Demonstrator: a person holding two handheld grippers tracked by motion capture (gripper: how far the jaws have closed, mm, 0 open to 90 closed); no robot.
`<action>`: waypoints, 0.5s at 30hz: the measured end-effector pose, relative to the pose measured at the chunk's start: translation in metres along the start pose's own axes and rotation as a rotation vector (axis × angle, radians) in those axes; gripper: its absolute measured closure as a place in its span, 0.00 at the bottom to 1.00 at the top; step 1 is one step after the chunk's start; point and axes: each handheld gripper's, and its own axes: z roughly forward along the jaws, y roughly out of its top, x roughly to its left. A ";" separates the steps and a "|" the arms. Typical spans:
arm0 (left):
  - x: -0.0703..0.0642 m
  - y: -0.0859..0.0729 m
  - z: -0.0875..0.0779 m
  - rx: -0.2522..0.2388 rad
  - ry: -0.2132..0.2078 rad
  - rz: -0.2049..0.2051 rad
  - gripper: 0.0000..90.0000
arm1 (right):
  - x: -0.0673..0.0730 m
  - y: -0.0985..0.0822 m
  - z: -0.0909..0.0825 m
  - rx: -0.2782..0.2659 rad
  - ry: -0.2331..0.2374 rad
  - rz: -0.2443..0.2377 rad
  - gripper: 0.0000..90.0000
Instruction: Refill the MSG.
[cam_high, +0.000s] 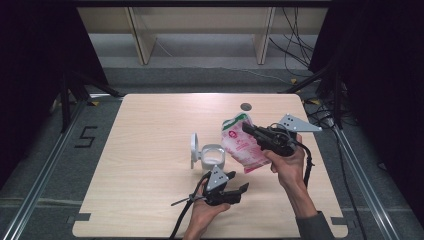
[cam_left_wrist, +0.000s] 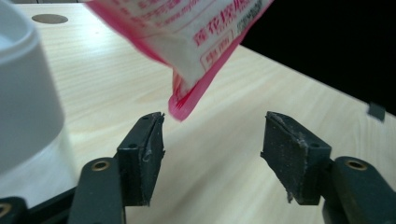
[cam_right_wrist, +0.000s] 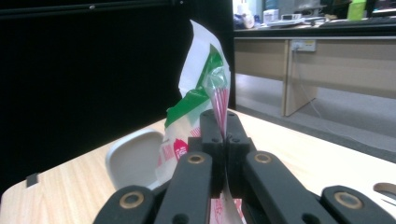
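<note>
A pink and white plastic bag (cam_high: 240, 145) with a green top hangs tilted above the table, and my right gripper (cam_high: 247, 127) is shut on its upper part. In the right gripper view the closed jaws (cam_right_wrist: 224, 126) pinch the bag (cam_right_wrist: 205, 79) flat between them. My left gripper (cam_high: 237, 182) rests low near the table's front edge, below the bag. In the left gripper view the left gripper (cam_left_wrist: 212, 144) stands open with nothing between its pads, and the bag's lower corner (cam_left_wrist: 187, 37) hangs just above and beyond them.
A white round container (cam_high: 212, 156) with its hinged lid (cam_high: 194, 150) standing open sits mid-table, left of the bag. The container (cam_left_wrist: 23, 93) is close on the left in the left gripper view. A grey round hole (cam_high: 245, 106) marks the wooden table (cam_high: 150, 125) near its far edge.
</note>
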 end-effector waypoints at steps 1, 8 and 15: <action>0.000 -0.001 -0.004 -0.001 0.004 0.002 0.41 | 0.000 -0.001 -0.001 0.002 -0.012 0.020 1.00; 0.002 -0.010 -0.035 -0.015 0.044 0.018 0.41 | -0.006 -0.014 -0.005 0.020 0.002 0.045 1.00; 0.014 -0.017 -0.050 -0.003 0.076 0.003 0.40 | -0.016 -0.034 -0.014 0.055 -0.047 0.065 1.00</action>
